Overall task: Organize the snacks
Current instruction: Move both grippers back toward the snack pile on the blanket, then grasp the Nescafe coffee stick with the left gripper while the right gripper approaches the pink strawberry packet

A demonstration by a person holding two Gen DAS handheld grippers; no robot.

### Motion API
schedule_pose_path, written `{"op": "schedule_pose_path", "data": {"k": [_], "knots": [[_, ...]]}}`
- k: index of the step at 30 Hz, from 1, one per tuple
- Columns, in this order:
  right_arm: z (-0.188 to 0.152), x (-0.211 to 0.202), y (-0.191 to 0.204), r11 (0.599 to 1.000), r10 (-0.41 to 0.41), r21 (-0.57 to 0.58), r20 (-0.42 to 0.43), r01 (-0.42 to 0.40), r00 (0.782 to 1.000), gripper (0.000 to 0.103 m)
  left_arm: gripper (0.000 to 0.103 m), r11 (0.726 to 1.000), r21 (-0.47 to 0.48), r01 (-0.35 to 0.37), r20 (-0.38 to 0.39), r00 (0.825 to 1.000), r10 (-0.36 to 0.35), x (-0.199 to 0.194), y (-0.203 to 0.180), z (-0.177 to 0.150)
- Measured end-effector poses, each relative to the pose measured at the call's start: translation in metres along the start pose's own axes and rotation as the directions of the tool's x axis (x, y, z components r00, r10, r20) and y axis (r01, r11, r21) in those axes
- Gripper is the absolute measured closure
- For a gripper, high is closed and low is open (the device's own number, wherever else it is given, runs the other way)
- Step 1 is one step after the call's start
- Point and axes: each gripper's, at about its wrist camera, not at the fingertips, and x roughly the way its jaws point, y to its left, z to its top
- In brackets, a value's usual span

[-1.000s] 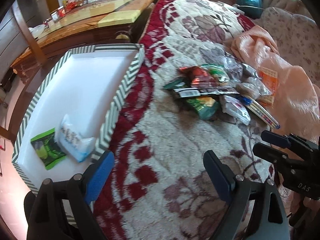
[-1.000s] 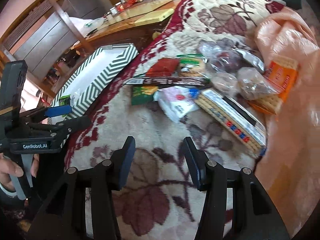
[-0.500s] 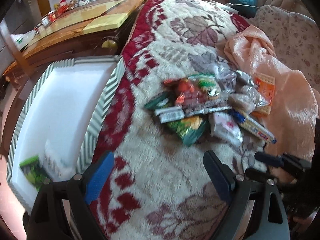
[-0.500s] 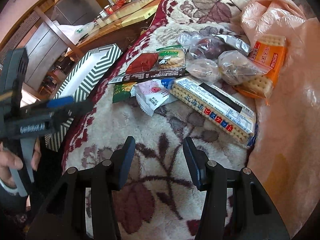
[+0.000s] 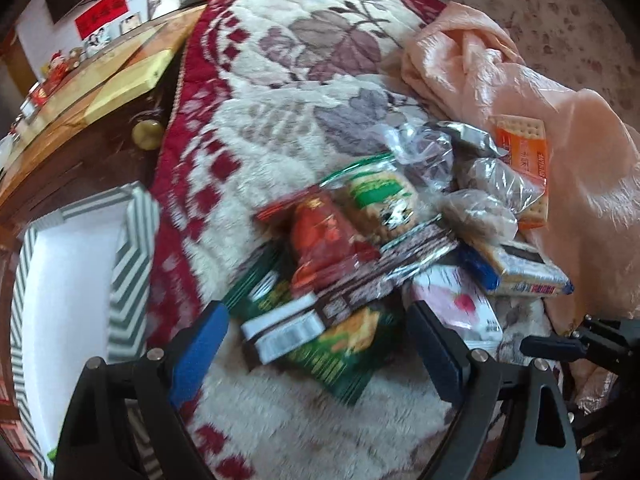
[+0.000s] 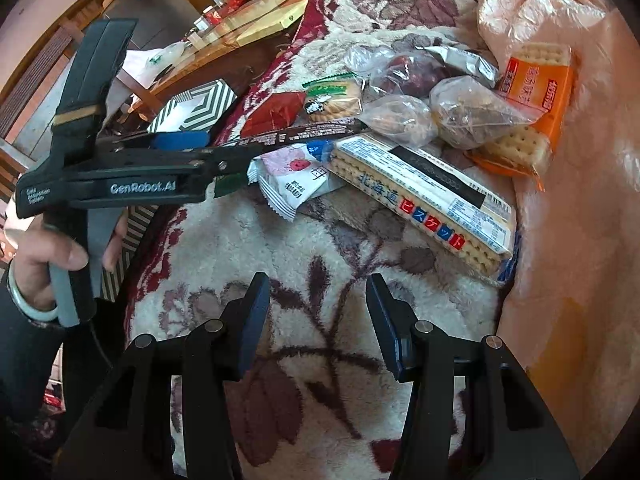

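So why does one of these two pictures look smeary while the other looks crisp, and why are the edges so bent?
Left wrist view: motion blur smears the snack pile and the striped box; only the left gripper stays sharp. Right wrist view: crisp enough to read print on the long biscuit pack. Both views: fisheye lens bends the edges and darkens the corners; soft daylight gives sheen on the peach cloth.

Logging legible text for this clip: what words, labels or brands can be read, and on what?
"GenRobot.AI": side of the left gripper.
"北海道" and "ビスケット": long biscuit pack.
Orange cracker pack: characters too blurred.
Pink-and-white wrapper, barcode labels, red wall sign: unreadable.
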Motion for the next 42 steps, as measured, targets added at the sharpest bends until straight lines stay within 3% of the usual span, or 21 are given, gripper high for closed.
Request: {"op": "schedule_pose_path", "data": {"k": [4, 10, 13, 16, 20, 23, 36, 42], "knots": [[0.0, 0.002, -0.005, 1.0, 0.0, 0.02, -0.007, 0.0, 1.0, 0.053, 0.017, 1.0, 0.018, 0.013, -0.011, 1.0, -0.013, 0.009, -0.006, 0.006], [0.001, 0.003, -0.008, 0.999, 0.003, 0.033, -0.006, -0.002, 1.0, 0.053, 0.048, 0.997, 0.053, 0.059, 0.005, 0.998, -0.059, 0.012, -0.014, 0.008], [0.001, 0.004, -0.009, 0.999, 0.002, 0.033, -0.009, -0.002, 1.0, 0.053, 0.058, 0.995, 0.068, 0.066, 0.01, 0.998, -0.067, 0.01, -0.016, 0.008], [0.002, 0.003, -0.008, 1.0, 0.0, 0.027, -0.007, 0.0, 1.0, 0.053, 0.077, 0.993, 0.055, 0.106, 0.009, 0.994, -0.106, 0.004, -0.014, 0.006], [0.003, 0.001, -0.005, 1.0, 0.012, 0.012, 0.003, -0.012, 1.0, 0.053, 0.087, 0.986, 0.064, 0.156, 0.004, 0.988, -0.157, -0.004, -0.013, -0.004], [0.003, 0.001, -0.003, 1.0, 0.011, 0.004, 0.003, -0.011, 1.0, 0.053, 0.089, 0.98, 0.047, 0.195, -0.006, 0.981, -0.195, -0.01, -0.013, -0.009], [0.001, 0.003, -0.008, 1.0, 0.012, 0.023, -0.007, -0.012, 1.0, 0.053, 0.086, 0.991, 0.05, 0.121, -0.026, 0.992, -0.12, 0.005, -0.026, 0.006], [0.001, 0.001, -0.007, 1.0, 0.013, 0.021, 0.002, -0.013, 1.0, 0.053, 0.091, 0.984, 0.013, 0.177, 0.002, 0.984, -0.177, -0.004, -0.017, -0.003]]}}
